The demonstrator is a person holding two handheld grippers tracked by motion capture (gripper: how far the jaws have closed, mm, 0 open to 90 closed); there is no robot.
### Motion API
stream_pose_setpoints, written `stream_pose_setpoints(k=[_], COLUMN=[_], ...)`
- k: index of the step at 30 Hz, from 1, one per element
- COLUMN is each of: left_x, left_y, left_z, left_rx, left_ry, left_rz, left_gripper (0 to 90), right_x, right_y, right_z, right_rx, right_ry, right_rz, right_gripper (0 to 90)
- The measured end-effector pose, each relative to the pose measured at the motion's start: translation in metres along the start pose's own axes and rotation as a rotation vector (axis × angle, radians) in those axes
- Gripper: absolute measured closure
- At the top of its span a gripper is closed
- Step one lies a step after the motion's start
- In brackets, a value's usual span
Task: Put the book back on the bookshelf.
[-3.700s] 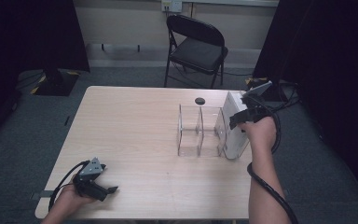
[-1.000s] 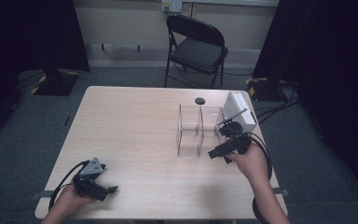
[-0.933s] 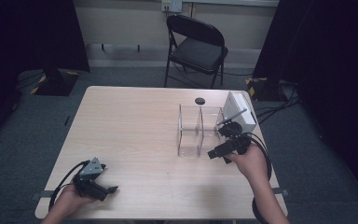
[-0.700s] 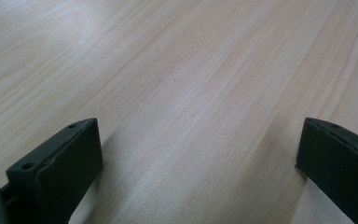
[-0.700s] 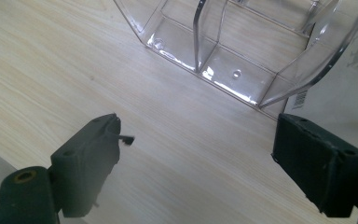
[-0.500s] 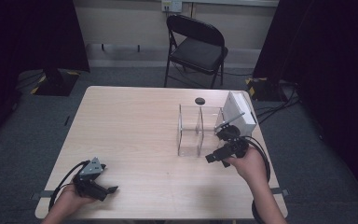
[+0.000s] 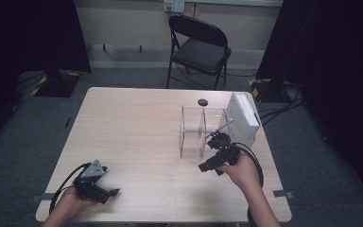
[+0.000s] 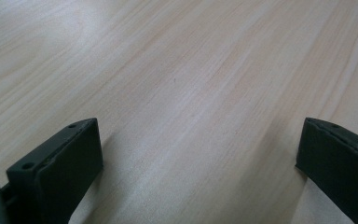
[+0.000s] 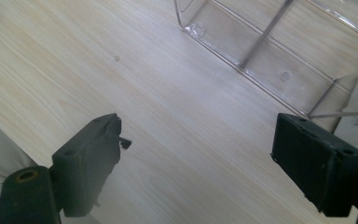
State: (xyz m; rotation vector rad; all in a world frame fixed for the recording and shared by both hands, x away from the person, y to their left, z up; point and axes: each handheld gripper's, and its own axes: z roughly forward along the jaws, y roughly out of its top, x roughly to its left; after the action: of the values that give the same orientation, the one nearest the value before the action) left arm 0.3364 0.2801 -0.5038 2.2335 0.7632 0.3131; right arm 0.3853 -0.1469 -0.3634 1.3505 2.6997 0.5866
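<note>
Near the right edge of the table, the right gripper [image 7: 210,165] has its jaws spread wide with nothing between them, hovering just in front of the clear acrylic organizer [image 7: 202,132]. That organizer stands upright right of the table's middle, with a white box [image 7: 242,118] leaning against its right side. Over at the near-left corner, the left gripper [image 7: 105,193] rests low on the wooden table [image 7: 132,127], jaws wide apart too, holding nothing.

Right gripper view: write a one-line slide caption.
Open right gripper held empty over the wooden table, near a clear divided organizer.
</note>
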Motion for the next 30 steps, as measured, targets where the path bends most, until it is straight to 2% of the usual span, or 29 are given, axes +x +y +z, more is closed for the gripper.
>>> stream_pose_setpoints(k=[20, 30], left_x=[0.000, 0.000], left_y=[0.000, 0.000], left_z=[0.000, 0.000], left_rx=[0.004, 0.004], left_ry=[0.001, 0.002], left_rz=[0.003, 0.003], left_gripper=[0.0, 0.0], right_x=[0.022, 0.028], right_y=[0.001, 0.001], right_z=[0.035, 0.048], right_rx=[-0.002, -0.001], right_ry=[0.071, 0.087], right_rz=[-0.070, -0.080], right_gripper=[14.0, 13.7])
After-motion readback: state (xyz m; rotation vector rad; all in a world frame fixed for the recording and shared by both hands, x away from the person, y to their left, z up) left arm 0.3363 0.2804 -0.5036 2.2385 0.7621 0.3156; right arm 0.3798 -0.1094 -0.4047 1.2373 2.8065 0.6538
